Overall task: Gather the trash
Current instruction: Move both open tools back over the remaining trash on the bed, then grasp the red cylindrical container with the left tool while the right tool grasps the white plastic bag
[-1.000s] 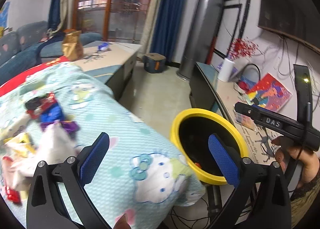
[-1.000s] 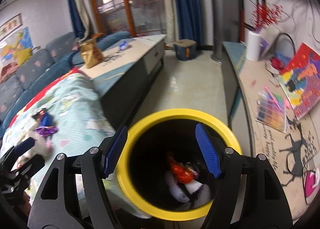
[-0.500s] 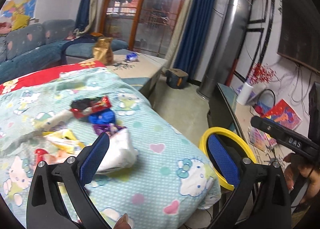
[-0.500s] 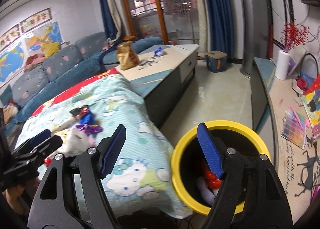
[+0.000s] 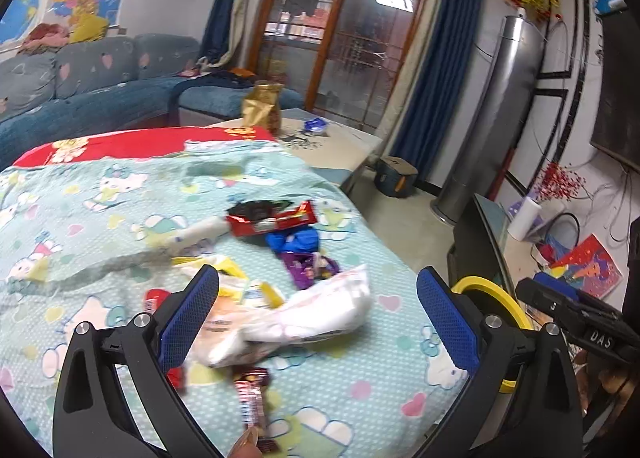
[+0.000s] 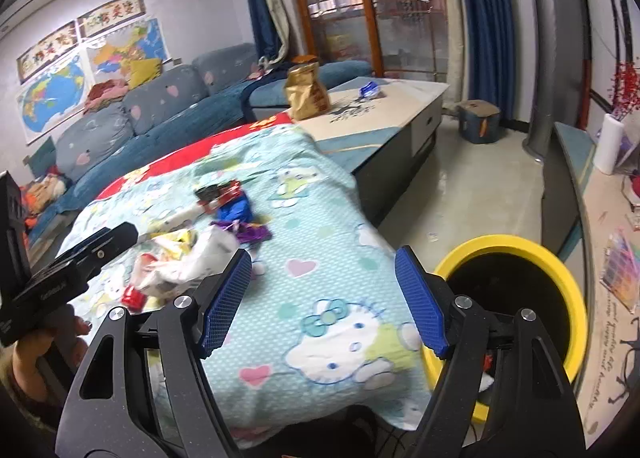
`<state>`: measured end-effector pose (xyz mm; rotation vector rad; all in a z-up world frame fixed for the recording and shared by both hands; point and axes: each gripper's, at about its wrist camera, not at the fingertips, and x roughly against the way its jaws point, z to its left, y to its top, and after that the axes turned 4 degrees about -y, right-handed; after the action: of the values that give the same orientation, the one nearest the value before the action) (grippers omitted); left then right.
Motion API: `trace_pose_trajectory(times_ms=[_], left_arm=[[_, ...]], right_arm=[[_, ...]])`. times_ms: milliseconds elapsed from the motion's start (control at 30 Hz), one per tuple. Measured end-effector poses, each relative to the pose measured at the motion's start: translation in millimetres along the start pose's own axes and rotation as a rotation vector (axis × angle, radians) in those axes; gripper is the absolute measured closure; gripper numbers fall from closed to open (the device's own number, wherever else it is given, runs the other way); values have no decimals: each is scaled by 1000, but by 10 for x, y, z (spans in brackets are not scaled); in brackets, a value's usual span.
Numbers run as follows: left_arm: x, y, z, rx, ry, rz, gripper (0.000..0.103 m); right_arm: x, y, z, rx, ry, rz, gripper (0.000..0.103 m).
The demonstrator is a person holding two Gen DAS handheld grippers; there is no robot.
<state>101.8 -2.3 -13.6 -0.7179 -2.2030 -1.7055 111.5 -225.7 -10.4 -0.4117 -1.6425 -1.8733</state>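
Both grippers' jaws gape empty above crumpled wrappers (image 5: 280, 258) strewn near a yellow-rimmed bin (image 6: 516, 246).

Change record, a second back to now: you have swung both units off the yellow bin (image 6: 560, 258) toward the trash pile (image 5: 280, 314) on the cartoon-print blanket (image 5: 100, 218).
- Left hand-held gripper (image 5: 318, 312): formerly over the bin, now above the white wrapper (image 5: 320, 314).
- Right hand-held gripper (image 6: 323, 298): formerly over the bin mouth, now above bare blanket, bin at right.
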Motion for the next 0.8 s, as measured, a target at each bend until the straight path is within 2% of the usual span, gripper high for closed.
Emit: trace_pose_trajectory(times_ms=[367, 600, 733, 800], left_arm=[[192, -93, 524, 63, 105, 0, 7], [319, -204, 900, 102, 179, 36, 7], [310, -297, 1082, 130, 191, 72, 8], [274, -336, 1151, 152, 182, 96, 13]], right_arm=[[-226, 19, 437, 37, 93, 35, 37], [-477, 27, 665, 71, 125, 71, 37], [-619, 29, 765, 88, 142, 91, 37], [-698, 32, 832, 104, 141, 101, 37]])
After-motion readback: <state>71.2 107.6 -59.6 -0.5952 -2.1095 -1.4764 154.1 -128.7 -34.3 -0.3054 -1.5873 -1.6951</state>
